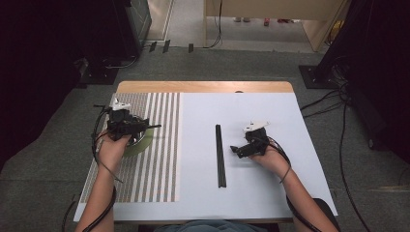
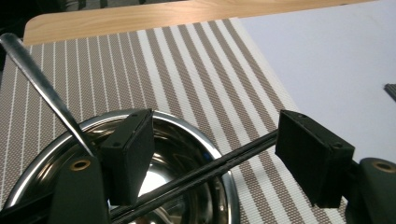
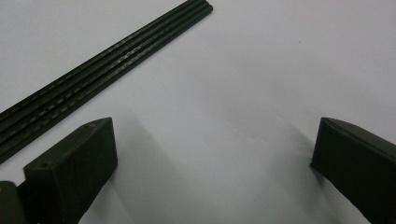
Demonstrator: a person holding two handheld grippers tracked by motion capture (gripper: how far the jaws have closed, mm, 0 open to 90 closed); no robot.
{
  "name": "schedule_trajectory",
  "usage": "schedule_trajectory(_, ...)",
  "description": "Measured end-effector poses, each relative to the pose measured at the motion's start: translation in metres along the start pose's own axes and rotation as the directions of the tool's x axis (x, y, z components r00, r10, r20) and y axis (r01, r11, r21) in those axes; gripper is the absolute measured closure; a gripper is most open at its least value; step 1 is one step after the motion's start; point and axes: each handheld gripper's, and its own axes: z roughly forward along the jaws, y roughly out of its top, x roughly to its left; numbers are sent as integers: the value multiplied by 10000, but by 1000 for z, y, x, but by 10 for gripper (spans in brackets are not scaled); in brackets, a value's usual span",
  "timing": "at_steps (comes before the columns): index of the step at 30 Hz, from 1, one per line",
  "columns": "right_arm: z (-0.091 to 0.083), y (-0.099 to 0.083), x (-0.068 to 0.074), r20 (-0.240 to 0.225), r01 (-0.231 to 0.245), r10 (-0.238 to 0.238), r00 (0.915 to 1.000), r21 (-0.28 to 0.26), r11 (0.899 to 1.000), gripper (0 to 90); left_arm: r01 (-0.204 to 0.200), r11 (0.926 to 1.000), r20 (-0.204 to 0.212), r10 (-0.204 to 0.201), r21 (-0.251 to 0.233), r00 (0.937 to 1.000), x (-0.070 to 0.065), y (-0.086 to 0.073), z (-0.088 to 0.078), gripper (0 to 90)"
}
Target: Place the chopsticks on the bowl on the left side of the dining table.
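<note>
The premises appeared to be a laboratory or recording room, not a home. A small wooden table stood alone on grey carpeted flooring. Loose black cables ran across the floor to dark equipment stands. A pale wooden partition closed off the far side.

A striped placemat covers the left part of a white sheet on a wooden table, with cables trailing over grey carpet around it.
</note>
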Motion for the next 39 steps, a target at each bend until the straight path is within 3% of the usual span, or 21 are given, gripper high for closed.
schedule_trajectory(12,0,0,0,-1,-3,3,10000,-9,10000,0,-470,9989,314,472,-54,9984,-20,2,1,281)
schedule_trajectory(25,0,0,0,-3,-2,2,10000,8,10000,0,-996,9950,801,997,-62,9918,-48,4,3,269)
schedule_trajectory(39,0,0,0,-5,-2,2,10000,13,10000,0,-1850,9827,1114,1850,-99,9764,-78,-2,12,252)
